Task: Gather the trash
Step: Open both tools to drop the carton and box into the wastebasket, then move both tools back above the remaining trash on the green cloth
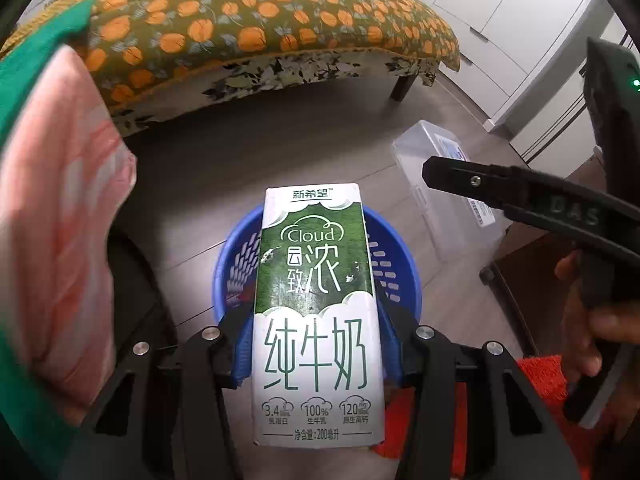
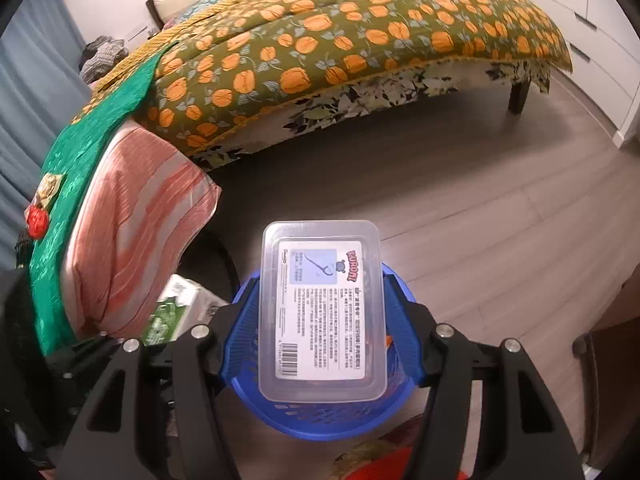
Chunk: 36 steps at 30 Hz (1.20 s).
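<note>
A green-and-white milk carton (image 1: 316, 300) stands upright between the blue pads of my left gripper (image 1: 316, 320), which is shut on its sides. It hangs right over a blue slotted basket (image 1: 400, 268) on the floor. My right gripper (image 2: 322, 280) is shut on a clear plastic box (image 2: 320, 312) with a printed label, also above the blue basket (image 2: 320, 416). In the left wrist view the clear box (image 1: 420, 152) and a black finger (image 1: 520, 196) of the right gripper show at the right. The milk carton (image 2: 176, 312) shows at the left of the right wrist view.
A bed with an orange-fruit quilt (image 2: 340, 52) fills the back. A pink striped cushion (image 2: 136, 220) under green cloth (image 2: 72, 184) stands close on the left. White cabinets (image 1: 500, 32) line the right. Something red-orange (image 1: 544, 380) lies by the basket. A hand (image 1: 580, 320) holds the right tool.
</note>
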### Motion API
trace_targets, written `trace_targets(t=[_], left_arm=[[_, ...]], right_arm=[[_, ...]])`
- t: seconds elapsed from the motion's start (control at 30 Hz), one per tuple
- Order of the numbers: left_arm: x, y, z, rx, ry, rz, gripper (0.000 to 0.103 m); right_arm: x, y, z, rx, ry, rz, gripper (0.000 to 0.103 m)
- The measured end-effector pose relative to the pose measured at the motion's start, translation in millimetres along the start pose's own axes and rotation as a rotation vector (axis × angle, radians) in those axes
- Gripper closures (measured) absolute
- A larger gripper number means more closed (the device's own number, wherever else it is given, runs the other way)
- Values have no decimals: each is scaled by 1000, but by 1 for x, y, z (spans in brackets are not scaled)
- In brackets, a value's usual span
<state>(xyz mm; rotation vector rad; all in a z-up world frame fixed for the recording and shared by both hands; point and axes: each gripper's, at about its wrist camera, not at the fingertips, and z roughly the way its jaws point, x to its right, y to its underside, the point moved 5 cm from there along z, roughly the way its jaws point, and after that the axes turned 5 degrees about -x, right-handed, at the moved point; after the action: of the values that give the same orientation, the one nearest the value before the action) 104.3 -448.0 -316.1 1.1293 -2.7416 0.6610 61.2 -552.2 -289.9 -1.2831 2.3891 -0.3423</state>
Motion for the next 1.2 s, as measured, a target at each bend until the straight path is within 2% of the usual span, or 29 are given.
trace_targets(t=[0.03, 0.07, 0.13, 0.2, 0.33, 0.47, 0.57, 0.67, 0.77, 0.9, 0.97, 1.07, 1.2], left_arm=[[-1, 0, 7, -3, 5, -1, 44], [-3, -2, 14, -9, -6, -4, 30], [-7, -3, 21, -12, -41, -17, 29], [-9, -2, 16, -14, -37, -31, 29], [-1, 6, -40, 67, 3, -23, 29], [-10, 28, -126, 182, 2, 11, 18], [-46, 52, -171, 227, -75, -10, 16], [-115, 86, -205, 243, -209, -116, 15], [-185, 115, -223, 229, -309, -230, 15], [-250, 131, -234, 216, -408, -293, 14], [-274, 131, -235, 201, -426, -313, 14], [-296, 124, -234, 204, -425, -321, 14], [-307, 100, -227, 192, -435, -291, 12]], right_arm=[[2, -1, 3, -4, -1, 9, 30], [5, -2, 4, -5, -2, 21, 22], [9, -3, 2, 0, 5, 32, 22], [10, -5, -5, 25, 21, 31, 22], [3, -11, -20, 86, 46, 15, 21], [-23, -12, -36, 162, 67, -53, 15], [-61, -7, -47, 221, 76, -160, 14], [-115, 7, -49, 250, 71, -300, 14], [-180, 27, -49, 228, -3, -409, 14], [-269, 51, -46, 187, -98, -549, 13], [-313, 51, -36, 148, -141, -561, 9], [-353, 37, -13, 124, -137, -552, 8], [-379, 7, 32, 122, -22, -541, 8]])
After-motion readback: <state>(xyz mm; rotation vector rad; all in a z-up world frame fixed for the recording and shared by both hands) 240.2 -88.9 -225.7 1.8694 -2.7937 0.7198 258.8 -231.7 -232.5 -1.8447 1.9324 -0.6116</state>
